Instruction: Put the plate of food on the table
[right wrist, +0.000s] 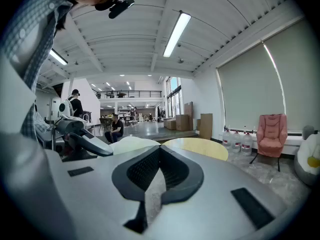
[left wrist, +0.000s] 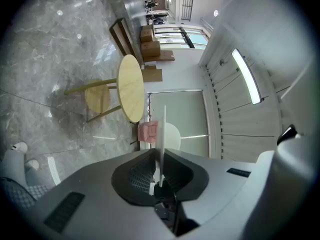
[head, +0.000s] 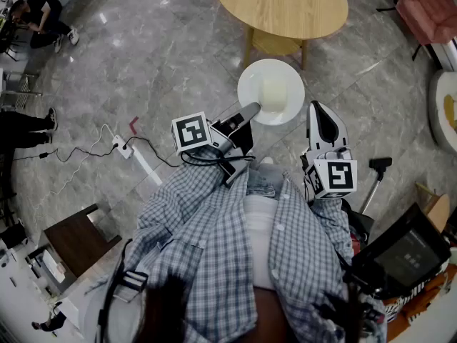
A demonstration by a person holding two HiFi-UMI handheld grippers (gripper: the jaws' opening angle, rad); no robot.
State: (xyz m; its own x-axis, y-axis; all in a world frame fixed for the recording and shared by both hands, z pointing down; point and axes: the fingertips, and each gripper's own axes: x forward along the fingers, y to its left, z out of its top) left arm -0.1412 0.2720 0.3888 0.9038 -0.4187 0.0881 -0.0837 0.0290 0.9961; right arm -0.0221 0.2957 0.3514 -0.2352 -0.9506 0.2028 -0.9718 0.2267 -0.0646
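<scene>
The round white plate (head: 250,83) with its pale block of food (head: 274,91) sits at the centre of the head view. It hangs over the grey marble floor (head: 143,63), just below the near edge of the round light-wood table (head: 282,6), and is not yet on it. Your left gripper (head: 250,110) is clenched on the plate's lower-left rim. In its own view the plate shows edge-on as a thin white line between the pads. Your right gripper (head: 319,113) hangs to the right of the plate, clear of it, with its jaws closed together on nothing.

The whole load hangs from one pinch on one side of the rim, so that is your weak point. A jolt as you step forward, or a roll of your left wrist, could tip the far side down. The food would then slide off, or the rim would slip out of the pads. Watch the table's edge too: bring the plate in too low and it will knock against it. The white power strip (head: 126,148) and its cable lie on the floor at the left, so keep your feet away from them.
</scene>
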